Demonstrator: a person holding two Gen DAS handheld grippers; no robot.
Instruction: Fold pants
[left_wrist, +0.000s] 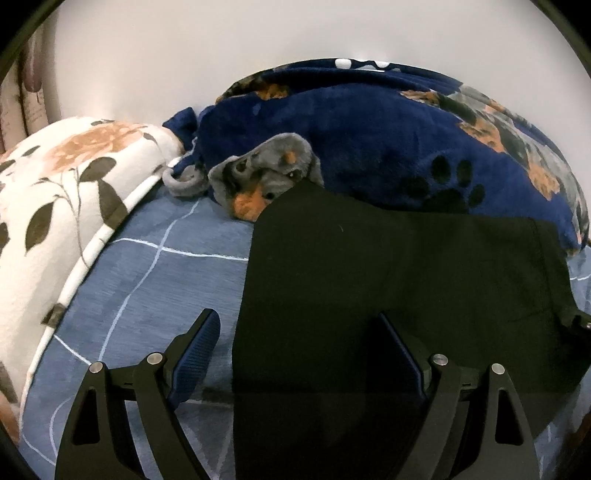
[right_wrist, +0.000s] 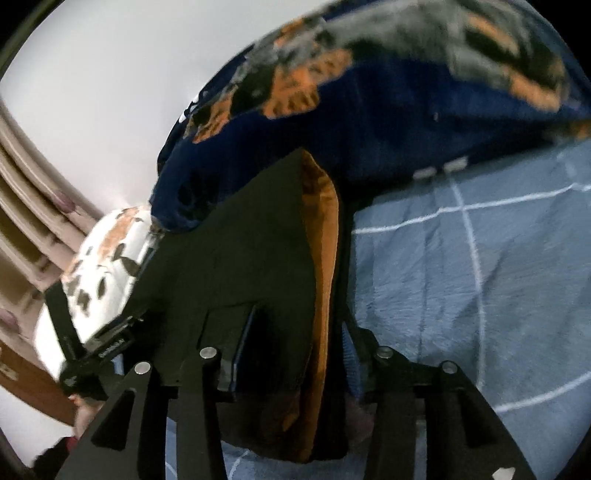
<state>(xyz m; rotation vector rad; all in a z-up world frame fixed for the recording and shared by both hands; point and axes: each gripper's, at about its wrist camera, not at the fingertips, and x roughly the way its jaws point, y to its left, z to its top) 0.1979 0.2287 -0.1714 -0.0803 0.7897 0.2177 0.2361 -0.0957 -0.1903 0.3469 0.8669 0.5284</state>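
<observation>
The black pants (left_wrist: 399, 280) lie flat on the blue checked bed sheet (left_wrist: 155, 280). My left gripper (left_wrist: 299, 332) is open, with its left finger over the sheet and its right finger over the pants' near left part. In the right wrist view my right gripper (right_wrist: 295, 332) has its jaws standing apart around the pants (right_wrist: 251, 243), whose orange-brown inner lining (right_wrist: 321, 236) shows at a raised edge. I cannot tell whether the pads press the cloth. The left gripper (right_wrist: 99, 350) shows at the left of that view.
A navy fleece blanket with paw prints and dog pictures (left_wrist: 388, 140) is bunched along the wall behind the pants. A white floral quilt (left_wrist: 59, 206) lies at the left. Curtains (right_wrist: 33, 206) hang at the far left.
</observation>
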